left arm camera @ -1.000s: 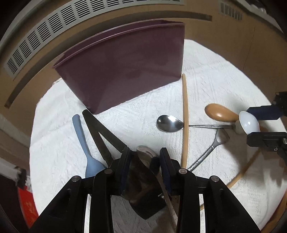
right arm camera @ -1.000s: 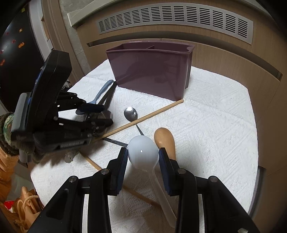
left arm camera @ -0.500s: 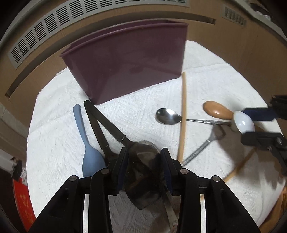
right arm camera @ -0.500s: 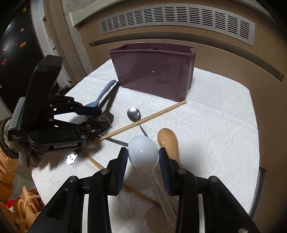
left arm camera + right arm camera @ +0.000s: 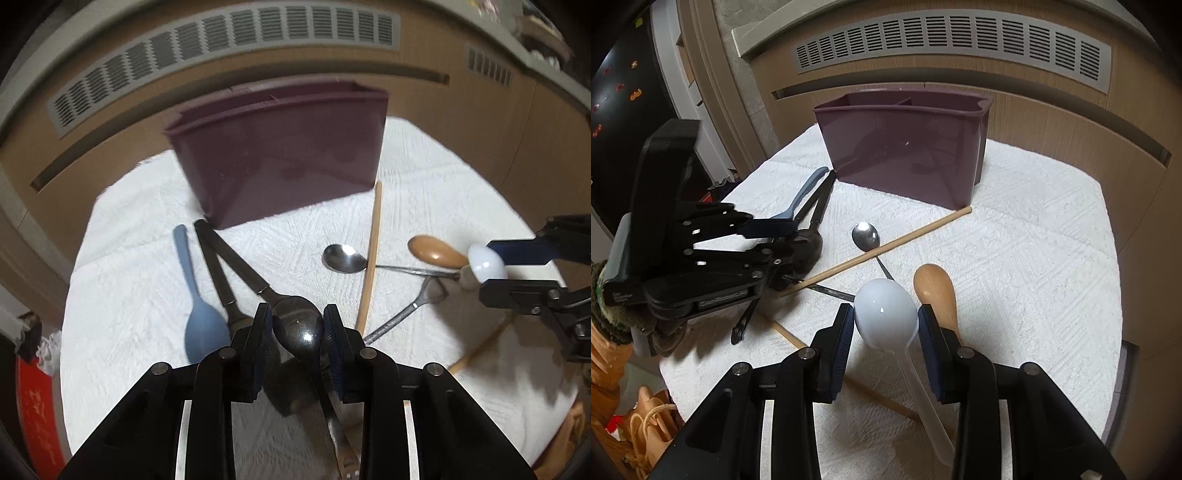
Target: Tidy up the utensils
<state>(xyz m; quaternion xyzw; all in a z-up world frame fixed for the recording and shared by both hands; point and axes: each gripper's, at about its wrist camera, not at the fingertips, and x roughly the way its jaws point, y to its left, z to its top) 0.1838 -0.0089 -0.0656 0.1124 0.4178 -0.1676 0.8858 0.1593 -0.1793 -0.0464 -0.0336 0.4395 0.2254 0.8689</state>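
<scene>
We hold two spoons by their bowls. Our left gripper (image 5: 297, 328) clamps a dark, glossy metal spoon (image 5: 298, 326), raised over the nubby white towel (image 5: 140, 295). Our right gripper (image 5: 885, 317) pinches a smooth white plastic spoon (image 5: 886, 312). Beyond both stands the plum plastic caddy (image 5: 905, 155), straight-walled with an inner divider. A slim wooden stick (image 5: 371, 258) crosses a steel spoon (image 5: 343, 257).

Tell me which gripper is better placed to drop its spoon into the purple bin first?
Probably the left gripper: its dark metal spoon points straight at the purple plastic bin. The right gripper, holding the white plastic spoon, sits farther back.
</scene>
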